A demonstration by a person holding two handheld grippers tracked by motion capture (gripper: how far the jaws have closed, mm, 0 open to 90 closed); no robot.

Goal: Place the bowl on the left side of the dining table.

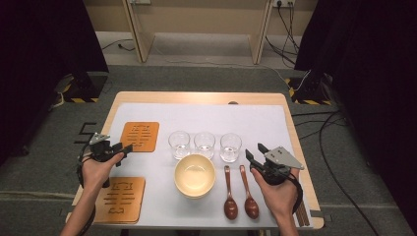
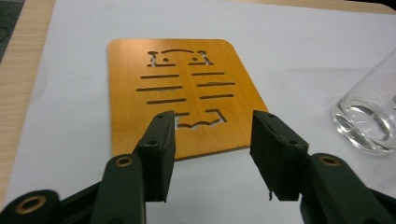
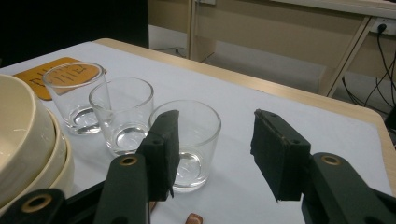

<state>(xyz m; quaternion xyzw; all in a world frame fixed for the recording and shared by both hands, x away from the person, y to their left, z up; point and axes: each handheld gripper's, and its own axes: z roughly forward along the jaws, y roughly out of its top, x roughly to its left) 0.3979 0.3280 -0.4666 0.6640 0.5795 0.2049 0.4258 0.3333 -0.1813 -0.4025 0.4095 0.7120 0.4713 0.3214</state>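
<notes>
My left gripper (image 1: pixel 120 149) hovers at the table's left side, just short of the near edge of an orange wooden coaster (image 1: pixel 140 136) with cut-out lines. In the left gripper view its jaws stand open (image 2: pixel 214 135) over that coaster's (image 2: pixel 182 93) near edge, with nothing between the pads. My right gripper (image 1: pixel 255 151) is open too, right of the rightmost of three clear glasses (image 1: pixel 230 146). In the right gripper view (image 3: pixel 212 135) that glass (image 3: pixel 196 121) stands partly behind the left jaw, not between the pads.
A second orange coaster (image 1: pixel 119 199) lies at the near left. A stack of cream bowls (image 1: pixel 194 175) sits in the middle front, with two brown spoons (image 1: pixel 230 196) to its right. The other glasses (image 1: pixel 179 144) (image 1: pixel 204 144) stand behind the bowls on a white mat (image 1: pixel 255 118).
</notes>
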